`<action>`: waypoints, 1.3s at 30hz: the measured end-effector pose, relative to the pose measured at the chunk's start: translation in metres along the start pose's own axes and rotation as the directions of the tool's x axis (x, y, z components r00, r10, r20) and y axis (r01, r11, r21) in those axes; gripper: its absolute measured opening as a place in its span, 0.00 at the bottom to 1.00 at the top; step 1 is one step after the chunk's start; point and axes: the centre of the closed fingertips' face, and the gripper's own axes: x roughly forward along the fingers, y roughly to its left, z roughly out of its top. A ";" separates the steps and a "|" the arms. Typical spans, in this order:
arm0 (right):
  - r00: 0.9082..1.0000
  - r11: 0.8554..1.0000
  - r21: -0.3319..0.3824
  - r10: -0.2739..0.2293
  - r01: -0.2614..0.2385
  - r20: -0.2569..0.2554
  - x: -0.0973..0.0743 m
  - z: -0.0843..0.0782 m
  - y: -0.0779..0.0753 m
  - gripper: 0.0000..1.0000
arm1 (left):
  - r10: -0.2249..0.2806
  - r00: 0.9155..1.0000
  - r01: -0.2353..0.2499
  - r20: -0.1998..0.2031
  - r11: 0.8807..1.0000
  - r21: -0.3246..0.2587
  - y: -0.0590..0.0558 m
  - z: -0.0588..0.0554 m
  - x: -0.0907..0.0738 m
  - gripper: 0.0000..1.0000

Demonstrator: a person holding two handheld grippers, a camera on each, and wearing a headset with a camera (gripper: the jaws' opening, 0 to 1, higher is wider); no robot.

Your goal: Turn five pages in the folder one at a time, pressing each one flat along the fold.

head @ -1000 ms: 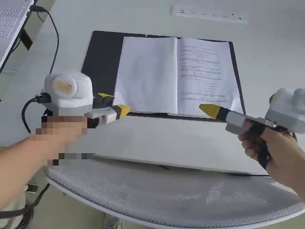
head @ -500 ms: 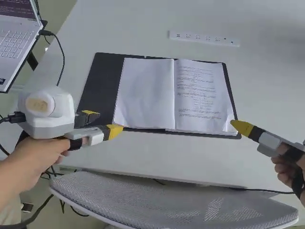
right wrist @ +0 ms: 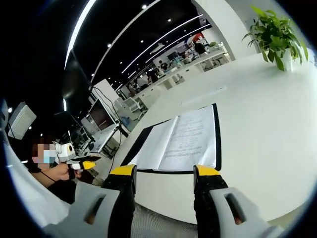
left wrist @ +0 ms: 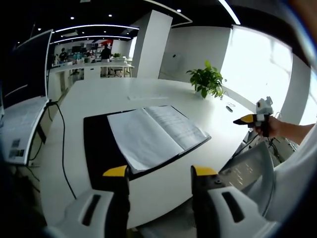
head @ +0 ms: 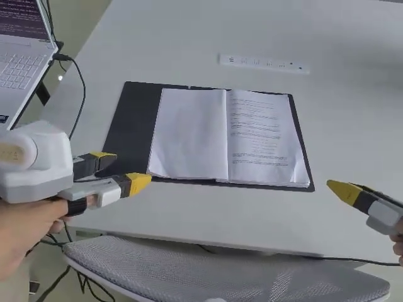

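- Folder laid open, fold perpendicular to its near edge
- Left tool and right tool held spread, empty, before that edge; printed page nearer the latter

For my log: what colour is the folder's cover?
Black folder, clearest in the head view.

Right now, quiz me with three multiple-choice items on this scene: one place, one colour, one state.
1. The power strip lies: A on the folder; B under the folder; C on the table beyond the folder.
2. The tips of the left hand-held gripper are: A red; B yellow; C green.
3. The folder is: A open and flat; B shut; C standing upright.
Answers: 1 C, it sits on the white table past the folder's far edge. 2 B, both tips show yellow. 3 A, a blank page and a printed page lie side by side.
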 end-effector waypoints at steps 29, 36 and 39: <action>0.997 0.998 -0.050 0.033 -0.036 -0.063 0.020 -0.010 -0.010 0.44 | -0.077 0.994 0.086 -0.079 0.989 0.120 -0.040 0.008 0.088 0.49; 0.999 0.999 -0.021 0.023 -0.024 -0.045 0.024 -0.007 -0.023 0.43 | -0.135 0.985 0.150 -0.108 0.977 0.150 -0.069 0.013 0.129 0.49; 0.999 1.000 -0.006 0.020 -0.021 -0.041 0.028 -0.006 -0.029 0.42 | -0.158 0.980 0.177 -0.118 0.971 0.162 -0.084 0.013 0.149 0.49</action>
